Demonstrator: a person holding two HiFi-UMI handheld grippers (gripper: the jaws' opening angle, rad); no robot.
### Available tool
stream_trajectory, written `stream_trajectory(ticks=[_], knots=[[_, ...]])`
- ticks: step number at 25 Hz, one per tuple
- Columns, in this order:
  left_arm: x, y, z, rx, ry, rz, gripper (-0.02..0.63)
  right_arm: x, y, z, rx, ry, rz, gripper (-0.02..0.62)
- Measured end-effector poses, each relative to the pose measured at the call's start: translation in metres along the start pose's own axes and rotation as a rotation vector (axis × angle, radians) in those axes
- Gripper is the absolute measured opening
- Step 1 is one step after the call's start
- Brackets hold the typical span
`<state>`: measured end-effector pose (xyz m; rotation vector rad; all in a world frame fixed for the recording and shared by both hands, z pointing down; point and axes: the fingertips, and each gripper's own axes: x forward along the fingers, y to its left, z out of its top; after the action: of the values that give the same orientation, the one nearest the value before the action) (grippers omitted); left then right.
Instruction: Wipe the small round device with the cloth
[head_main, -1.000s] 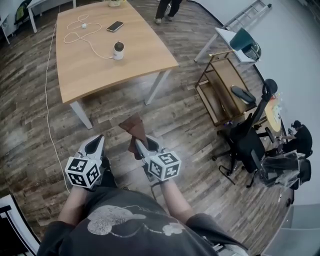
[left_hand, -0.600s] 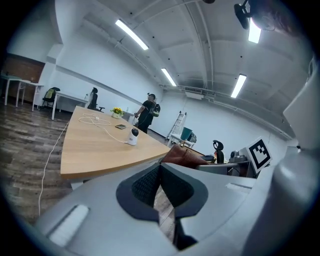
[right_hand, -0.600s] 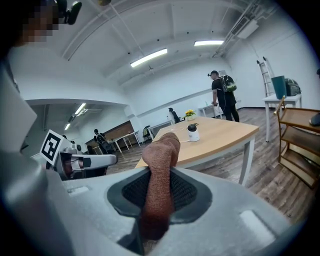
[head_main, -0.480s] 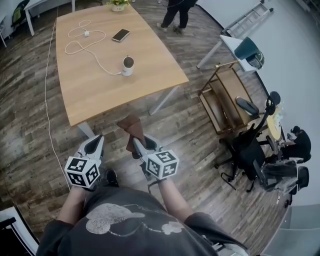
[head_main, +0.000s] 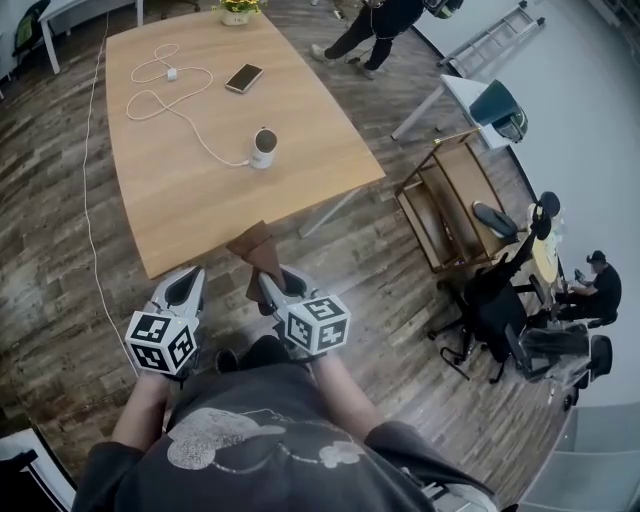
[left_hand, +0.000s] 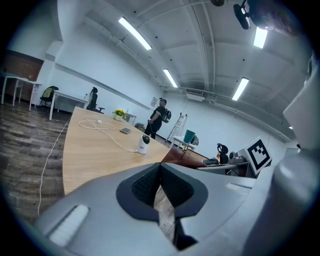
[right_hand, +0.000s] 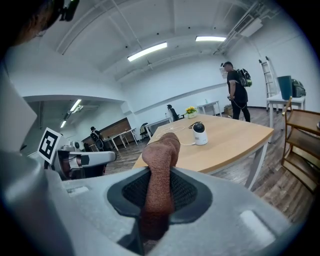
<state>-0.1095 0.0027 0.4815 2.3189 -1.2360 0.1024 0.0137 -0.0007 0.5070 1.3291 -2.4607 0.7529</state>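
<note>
Two hand-held grippers just short of the light wooden table's (head_main: 180, 200) near edge
Left gripper (head_main: 186, 280) has its jaws pressed together on nothing; right gripper (head_main: 268, 280) is clenched on the rust-brown terry cloth (head_main: 256, 248); the small round white device (head_main: 264, 147) stands well ahead of it, toward the table's right edge
</note>
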Motion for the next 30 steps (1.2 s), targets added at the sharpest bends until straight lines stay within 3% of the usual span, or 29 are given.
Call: stream_trajectory(ticks=[8, 21, 30], knots=[[0.023, 0.024, 0.014, -0.030, -0.022, 0.033, 0.018, 0.041, -0.025, 0.024, -0.009, 0.025, 0.015, 0.075], [0.088, 0.071, 0.056, -0.053, -0.049, 0.165, 0.018, 0.134, -0.061, 0.091, -0.052, 0.063, 0.142, 0.075], [0.136, 0.078, 0.083, -0.038, -0.040, 0.207, 0.018, 0.177, -0.122, 0.139, -0.050, 0.079, 0.119, 0.075]])
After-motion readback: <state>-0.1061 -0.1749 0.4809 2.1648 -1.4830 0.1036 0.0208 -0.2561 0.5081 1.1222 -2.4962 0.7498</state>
